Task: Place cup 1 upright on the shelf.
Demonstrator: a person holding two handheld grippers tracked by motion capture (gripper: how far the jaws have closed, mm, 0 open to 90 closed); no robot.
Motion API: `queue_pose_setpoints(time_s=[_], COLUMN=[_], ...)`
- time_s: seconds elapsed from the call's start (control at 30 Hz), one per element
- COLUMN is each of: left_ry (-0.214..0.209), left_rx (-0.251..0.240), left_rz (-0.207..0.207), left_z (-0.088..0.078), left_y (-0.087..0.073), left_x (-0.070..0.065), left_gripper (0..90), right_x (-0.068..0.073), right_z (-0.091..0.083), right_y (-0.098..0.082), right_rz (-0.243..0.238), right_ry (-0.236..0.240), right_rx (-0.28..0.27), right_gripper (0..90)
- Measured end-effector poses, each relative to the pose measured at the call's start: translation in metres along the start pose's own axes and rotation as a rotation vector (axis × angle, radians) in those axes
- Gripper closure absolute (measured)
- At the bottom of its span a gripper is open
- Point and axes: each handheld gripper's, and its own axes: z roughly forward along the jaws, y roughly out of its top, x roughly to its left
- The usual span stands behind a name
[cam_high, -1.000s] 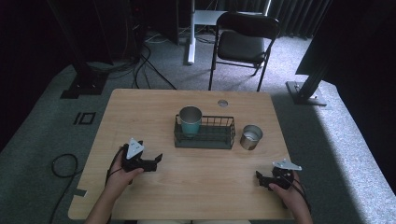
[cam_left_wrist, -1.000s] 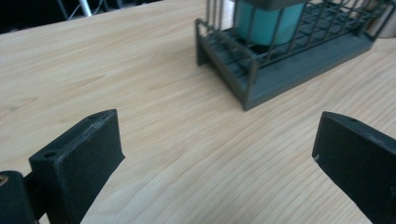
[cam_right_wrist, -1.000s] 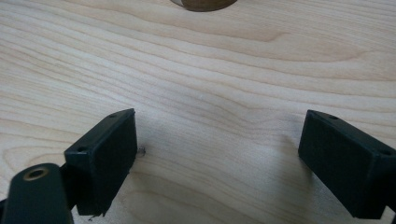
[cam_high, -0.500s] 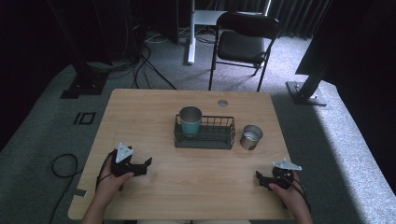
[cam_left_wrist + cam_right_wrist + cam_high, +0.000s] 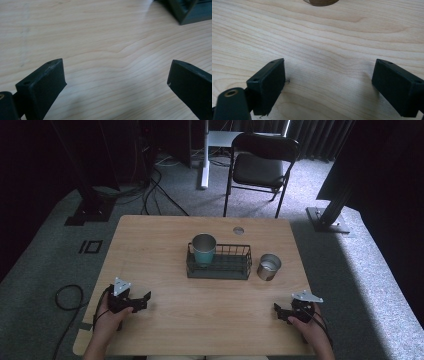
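Seen from above, a person's two hands rest on the near edge of a wooden table [image 5: 165, 240], each holding a black gripper. The left gripper [image 5: 144, 299] lies near the table's left front corner, its grey plate facing up, jaws pointing right across the boards. The right gripper [image 5: 278, 311] sits near the right front corner, jaws pointing left. Both are well apart from the things at mid-table. There a wire basket [image 5: 219, 268] stands, and a teal cup [image 5: 204, 249] stands upright in its left end. A steel cup [image 5: 269, 266] stands upright on the table just beside the basket's right end. A folding chair [image 5: 260, 165] stands on the grey carpet beyond the far edge, and a dark cable [image 5: 65, 296] loops on the floor to the left.

In the left gripper view, the left gripper [image 5: 115, 80] has its two black jaws spread wide over bare wood, nothing between them. A dark corner of the basket [image 5: 186, 11] shows at top right, well ahead of the jaws.

In the right gripper view, the right gripper [image 5: 328, 72] also has its jaws spread wide, with only wood grain between them. The rounded underside of a cup [image 5: 320, 2], too cropped to tell which, shows at the top edge, well ahead.
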Motion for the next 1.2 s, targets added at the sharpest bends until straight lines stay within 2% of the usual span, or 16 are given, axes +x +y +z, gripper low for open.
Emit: queue_pose_setpoints(time_s=[0.2, 0.37, 0.5, 0.83, 1.0, 1.2], left_ry=[0.061, 0.098, 0.129, 0.176, 0.188, 0.209], left_rx=[0.048, 0.063, 0.08, 0.124, 0.147, 0.168], left_rz=[-0.011, -0.056, -0.071, -0.097, -0.085, -0.115], left_z=[-0.005, -0.009, -0.01, -0.013, -0.015, -0.016], left_y=[-0.006, -0.009, -0.012, -0.018, -0.02, -0.022], left_x=[0.009, 0.017, 0.023, 0.032, 0.035, 0.039], left_gripper=[2.3, 2.3, 2.2, 2.3, 2.3, 2.3], right_x=[0.0, 0.0, 0.0, 0.0, 0.0, 0.0], right_z=[0.0, 0.0, 0.0, 0.0, 0.0, 0.0], right_y=[0.0, 0.0, 0.0, 0.0, 0.0, 0.0], right_rz=[0.0, 0.0, 0.0, 0.0, 0.0, 0.0], right_ry=[0.0, 0.0, 0.0, 0.0, 0.0, 0.0], right_rx=[0.0, 0.0, 0.0, 0.0, 0.0, 0.0], right_gripper=[11.2, 11.2, 11.2, 11.2, 11.2, 11.2])
